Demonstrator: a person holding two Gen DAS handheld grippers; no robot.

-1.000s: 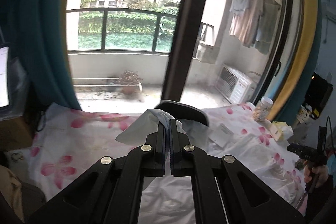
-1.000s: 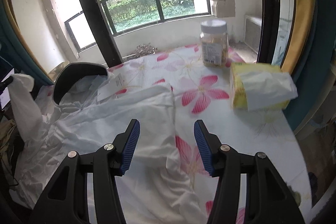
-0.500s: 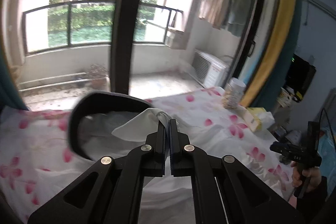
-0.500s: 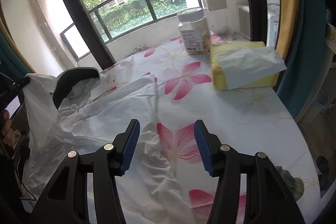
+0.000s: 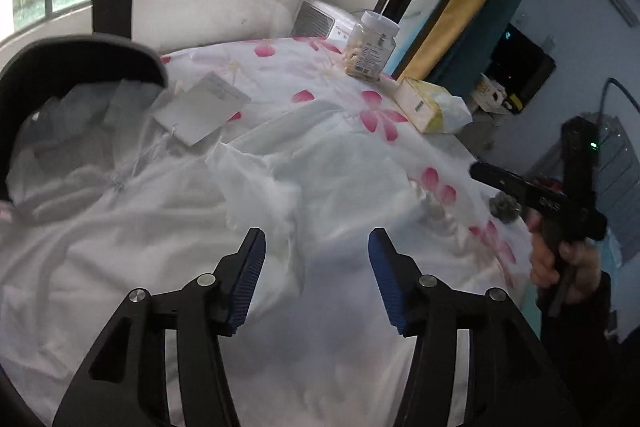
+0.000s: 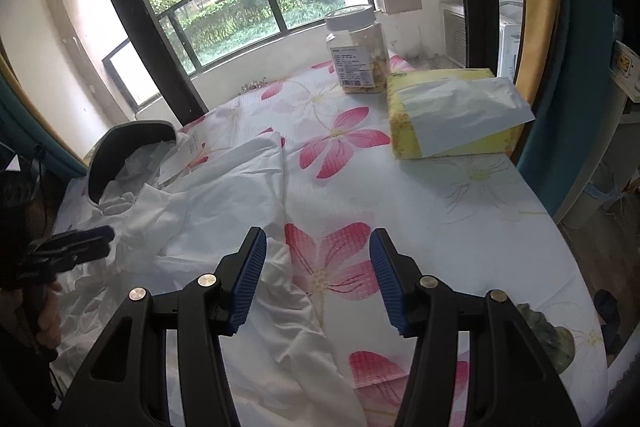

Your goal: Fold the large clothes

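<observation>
We held the left gripper (image 5: pixel 316 263) low over the white garment (image 5: pixel 192 227), which lay spread across the left half of the bench, its hood and dark brim (image 5: pixel 60 67) toward the far left corner by the window. A second ago and half a second ago this gripper was clamped on a bunched sleeve end held up in the air; its jaws had just been opening, and now they stood wide apart with nothing between them. The released sleeve end (image 5: pixel 256 175) lay crumpled on the chest of the garment, just ahead of the gripper. A paper tag (image 5: pixel 200 115) rested near the collar.

The right gripper (image 6: pixel 316 267) stood about half open and empty, as it had through the last second, poised over the garment's right edge where the cloth met the flowered bench cover (image 6: pixel 460 227). That side's sleeve (image 6: pixel 296 327) ran down toward the near edge, not yet folded.

We judged one sleeve fold laid in, though untidily. The other sleeve likely came next, then the body.

A snack jar (image 6: pixel 360 55) and a tissue pack (image 6: pixel 452 119) sat at the far right corner, well apart from the garment.
</observation>
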